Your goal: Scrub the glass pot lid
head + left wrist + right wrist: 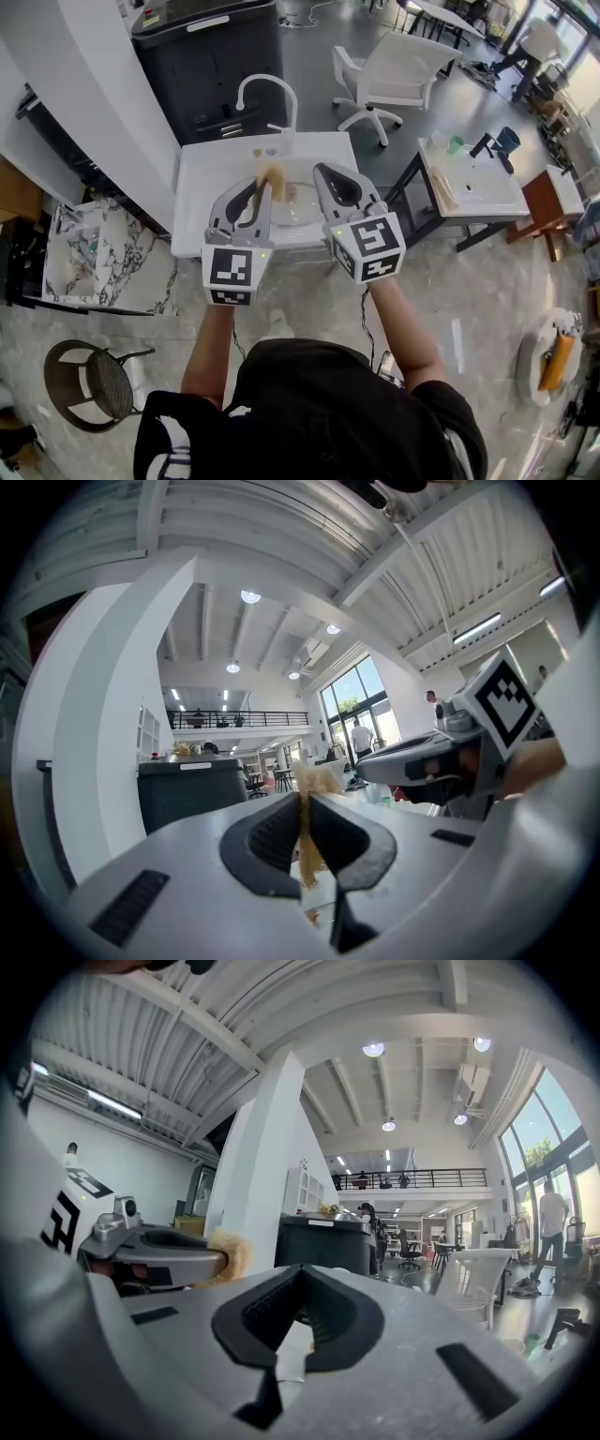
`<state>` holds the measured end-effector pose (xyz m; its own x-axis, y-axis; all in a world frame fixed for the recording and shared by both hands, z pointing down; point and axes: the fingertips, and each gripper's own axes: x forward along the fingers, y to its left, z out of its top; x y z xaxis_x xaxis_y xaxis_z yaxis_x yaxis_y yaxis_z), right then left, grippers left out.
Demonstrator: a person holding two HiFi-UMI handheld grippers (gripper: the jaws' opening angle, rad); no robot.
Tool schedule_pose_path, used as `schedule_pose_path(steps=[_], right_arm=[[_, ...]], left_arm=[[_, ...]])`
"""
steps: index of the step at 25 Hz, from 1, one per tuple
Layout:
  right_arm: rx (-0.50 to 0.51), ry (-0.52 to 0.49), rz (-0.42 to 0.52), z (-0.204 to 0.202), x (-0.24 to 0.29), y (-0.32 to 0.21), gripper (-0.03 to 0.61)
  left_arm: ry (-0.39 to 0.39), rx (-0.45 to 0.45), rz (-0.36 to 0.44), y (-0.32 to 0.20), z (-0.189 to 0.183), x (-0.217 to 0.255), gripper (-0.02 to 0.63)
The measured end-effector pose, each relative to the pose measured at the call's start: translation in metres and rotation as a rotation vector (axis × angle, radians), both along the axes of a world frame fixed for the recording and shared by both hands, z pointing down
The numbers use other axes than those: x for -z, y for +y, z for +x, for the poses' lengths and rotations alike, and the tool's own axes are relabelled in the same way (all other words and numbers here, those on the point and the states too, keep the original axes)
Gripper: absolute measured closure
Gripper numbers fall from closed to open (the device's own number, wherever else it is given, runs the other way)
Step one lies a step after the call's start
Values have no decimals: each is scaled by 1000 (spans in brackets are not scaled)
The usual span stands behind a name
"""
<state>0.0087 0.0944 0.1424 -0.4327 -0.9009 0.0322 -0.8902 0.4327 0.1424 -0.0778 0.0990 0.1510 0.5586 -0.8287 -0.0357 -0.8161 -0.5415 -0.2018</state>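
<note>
Head view: glass pot lid (298,206) seems to lie in the basin of the white surface (202,183).
Left gripper view: left hand-held gripper (303,808) clamps tan sponge (309,855).
Right gripper view: right hand-held gripper (298,1283) closed, empty.
Approach step, by my reading; next, lower sponge onto lid.

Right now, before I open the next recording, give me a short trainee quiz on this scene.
1. True or false: the right gripper is shut with nothing between its jaws.
2. What does the left gripper grip? A. tan scrub pad B. a cup C. a towel
3. In the head view, what seat stands beyond the sink table?

Key: 1 true. 2 A. 3 the white office chair.
</note>
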Motion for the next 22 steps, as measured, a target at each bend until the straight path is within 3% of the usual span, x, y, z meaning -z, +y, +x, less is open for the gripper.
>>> schedule_pose_path(steps=[22], right_arm=[[5,5,15,10,-1,39,581]], left_arm=[[1,4,19,41,11,5,595]])
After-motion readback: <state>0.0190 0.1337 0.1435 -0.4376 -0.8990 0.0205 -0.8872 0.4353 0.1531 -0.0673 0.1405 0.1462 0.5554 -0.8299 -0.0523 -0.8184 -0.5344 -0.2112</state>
